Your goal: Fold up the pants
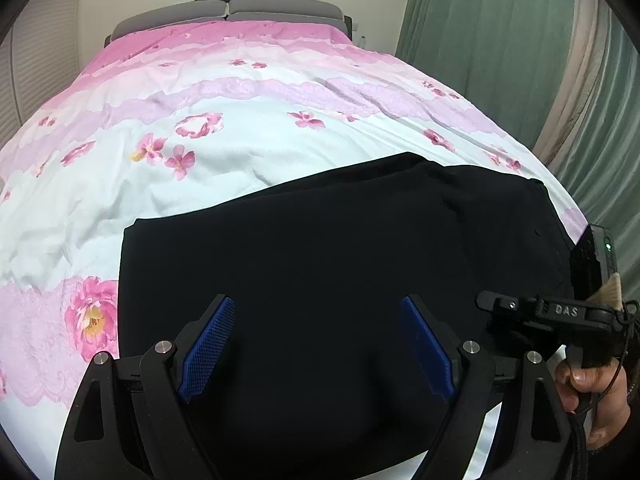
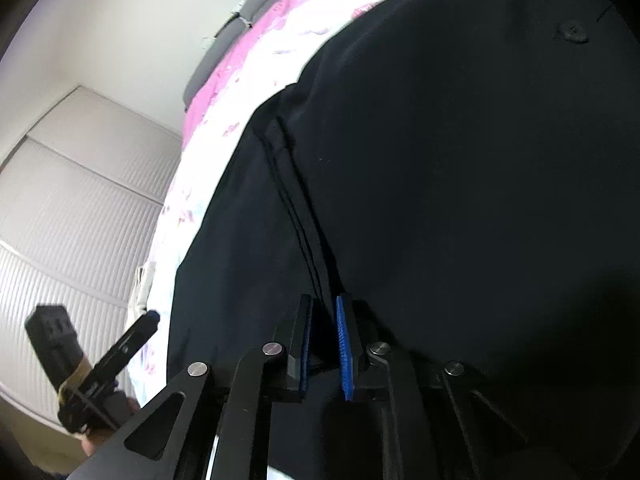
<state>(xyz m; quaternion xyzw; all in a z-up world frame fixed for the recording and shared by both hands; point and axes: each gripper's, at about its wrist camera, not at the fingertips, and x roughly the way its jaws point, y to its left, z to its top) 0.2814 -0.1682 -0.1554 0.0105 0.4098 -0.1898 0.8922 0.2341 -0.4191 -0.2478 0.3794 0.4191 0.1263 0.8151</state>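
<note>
Black pants [image 1: 320, 240] lie folded on the near part of a flowered bed cover [image 1: 180, 192]. My left gripper [image 1: 316, 344] hovers just over them, its blue pads [image 1: 208, 348] wide apart with nothing between them. My right gripper [image 1: 486, 302] reaches in from the right edge of the pants, held by a hand [image 1: 592, 392]. In the right wrist view the right gripper [image 2: 325, 320] is nearly closed, and a seamed fold of the pants [image 2: 440, 160] runs in between its pads. A button [image 2: 574, 31] shows on the cloth at the far side.
The bed stretches away to a grey headboard [image 1: 228, 12] by the wall. Green curtains [image 1: 500, 40] hang along its right side. White slatted wardrobe doors [image 2: 60, 220] stand on the left. The left gripper [image 2: 150, 316] also shows in the right wrist view, low on the left.
</note>
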